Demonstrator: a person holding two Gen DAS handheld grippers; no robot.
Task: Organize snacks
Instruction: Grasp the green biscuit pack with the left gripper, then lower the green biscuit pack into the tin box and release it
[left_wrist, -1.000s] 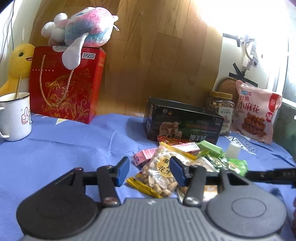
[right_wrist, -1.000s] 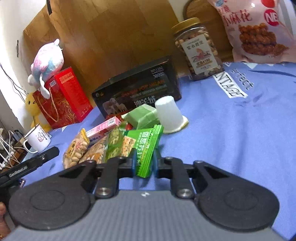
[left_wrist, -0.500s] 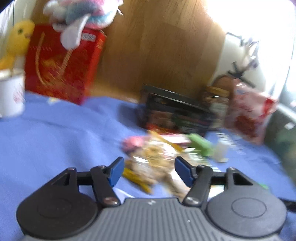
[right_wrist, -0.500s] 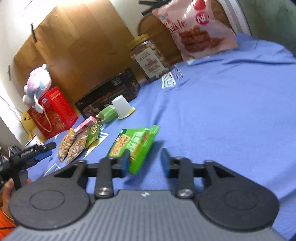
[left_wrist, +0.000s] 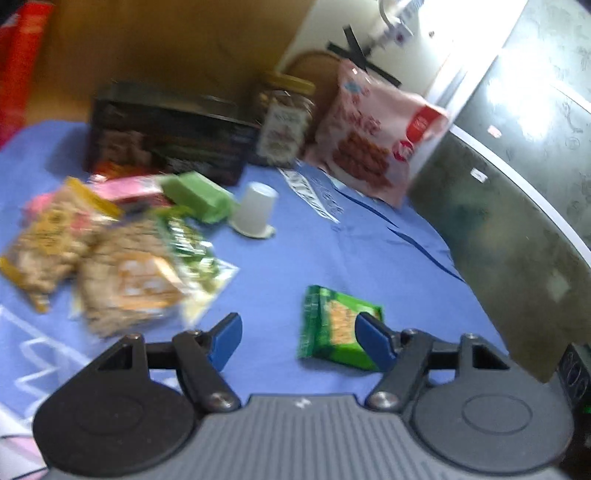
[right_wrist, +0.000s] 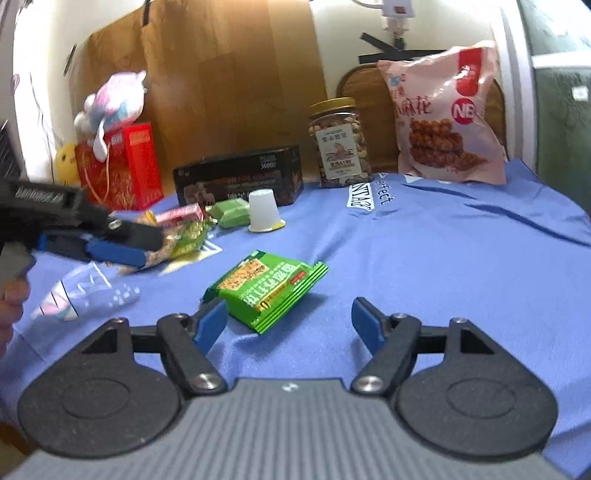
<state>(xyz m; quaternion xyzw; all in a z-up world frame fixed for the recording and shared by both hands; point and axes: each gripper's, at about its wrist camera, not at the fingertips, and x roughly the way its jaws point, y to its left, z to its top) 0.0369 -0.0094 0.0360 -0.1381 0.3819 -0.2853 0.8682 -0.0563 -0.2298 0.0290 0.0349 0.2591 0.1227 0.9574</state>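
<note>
blue cloth (right_wrist: 461, 266) | green packet (right_wrist: 267, 286) | white cup (right_wrist: 263, 211) | snack pile (left_wrist: 110, 254)

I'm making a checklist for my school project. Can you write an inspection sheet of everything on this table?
Surface: blue cloth, printed, wrinkled.
Job's things: green snack packet lies alone on the cloth; snack pile left of it; pink snack bag and nut jar stand at the back.
Clutter: white cup upside down, black box, red gift bag, plush toy.
Grippers: right gripper open, having just released the packet; left gripper open, empty.
Cables: white plug and cord on the wall.
Surroundings: wooden panel.
</note>
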